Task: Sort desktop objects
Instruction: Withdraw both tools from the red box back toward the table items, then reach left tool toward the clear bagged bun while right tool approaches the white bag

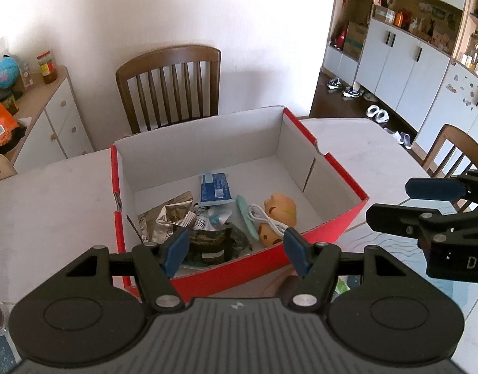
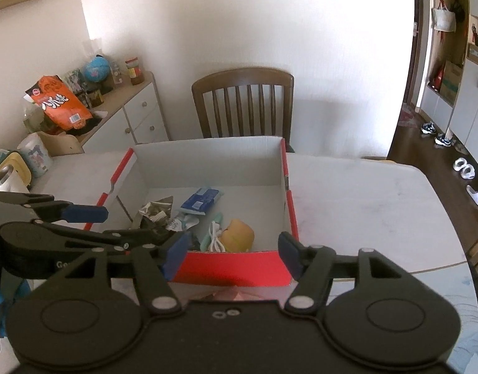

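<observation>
A red cardboard box with a white inside stands open on the white table. It holds a blue packet, a crumpled silver wrapper, a dark camouflage pouch, a mint green strip, a coiled white cable and an orange toy figure. My left gripper hovers open above the box's near wall, with nothing between its blue pads. My right gripper is open too, empty, over the near red wall. The toy and blue packet also show in the right wrist view.
A brown wooden chair stands behind the table. A white sideboard at the left carries an orange bag, a globe and jars. Another chair is at the right. Shoes lie along white cabinets.
</observation>
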A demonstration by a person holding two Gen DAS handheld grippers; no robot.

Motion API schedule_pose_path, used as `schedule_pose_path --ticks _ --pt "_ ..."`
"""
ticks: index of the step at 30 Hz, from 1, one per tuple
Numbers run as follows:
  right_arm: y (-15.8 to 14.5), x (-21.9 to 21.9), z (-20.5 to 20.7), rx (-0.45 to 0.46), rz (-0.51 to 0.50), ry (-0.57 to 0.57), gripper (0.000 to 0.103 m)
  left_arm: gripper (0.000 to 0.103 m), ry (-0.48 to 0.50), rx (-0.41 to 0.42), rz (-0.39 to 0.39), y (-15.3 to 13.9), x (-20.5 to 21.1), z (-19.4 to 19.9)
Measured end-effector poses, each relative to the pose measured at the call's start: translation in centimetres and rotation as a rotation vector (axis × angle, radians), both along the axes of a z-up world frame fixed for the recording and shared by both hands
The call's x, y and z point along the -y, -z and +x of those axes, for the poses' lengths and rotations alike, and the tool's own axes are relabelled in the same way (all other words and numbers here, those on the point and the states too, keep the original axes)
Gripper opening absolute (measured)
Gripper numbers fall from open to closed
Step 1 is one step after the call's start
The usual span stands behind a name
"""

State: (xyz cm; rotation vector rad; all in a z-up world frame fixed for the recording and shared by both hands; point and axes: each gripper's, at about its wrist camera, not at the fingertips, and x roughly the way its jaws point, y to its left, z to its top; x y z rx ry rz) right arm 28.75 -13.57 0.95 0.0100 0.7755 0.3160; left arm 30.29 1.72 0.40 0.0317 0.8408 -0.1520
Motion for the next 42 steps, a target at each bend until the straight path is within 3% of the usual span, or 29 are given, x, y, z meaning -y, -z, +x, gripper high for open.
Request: schedule_pose_path --ticks 9,11,15,26,30,32,42 --pt "-1.0 0.6 -2.3 0.025 0.009 -0.008 0.073 0.067 -0.006 0.026 0.000 -1.2 0.4 -2.7" --pt "-1.3 0.8 -2.8 0.029 0.012 -0.011 0.076 0.074 -0.008 0.032 -0.003 -1.4 0.4 -3.4" --pt "-1.6 1.1 -3.8 0.037 0.022 -0.018 0.079 0.074 -0.012 0.039 -0.005 -1.7 0.5 -4.5" --pt "-2.3 2.1 -6.8 0.059 0.020 -0.045 0.092 0.090 -0.021 0.068 -0.006 -2.4 1.0 -7.9" --pt "-2.6 2.6 -8.1 0.074 0.021 -0.058 0.093 0.092 -0.017 0.077 -0.006 -2.6 1.4 -9.1" --pt "-2.7 2.8 -8.7 0.079 0.021 -0.060 0.094 0.100 -0.017 0.085 -0.005 -2.8 1.7 -9.7" --pt "-2.7 3.9 -11.5 0.101 0.024 -0.069 0.094 0.100 -0.025 0.110 0.005 -2.8 2.8 -13.0"
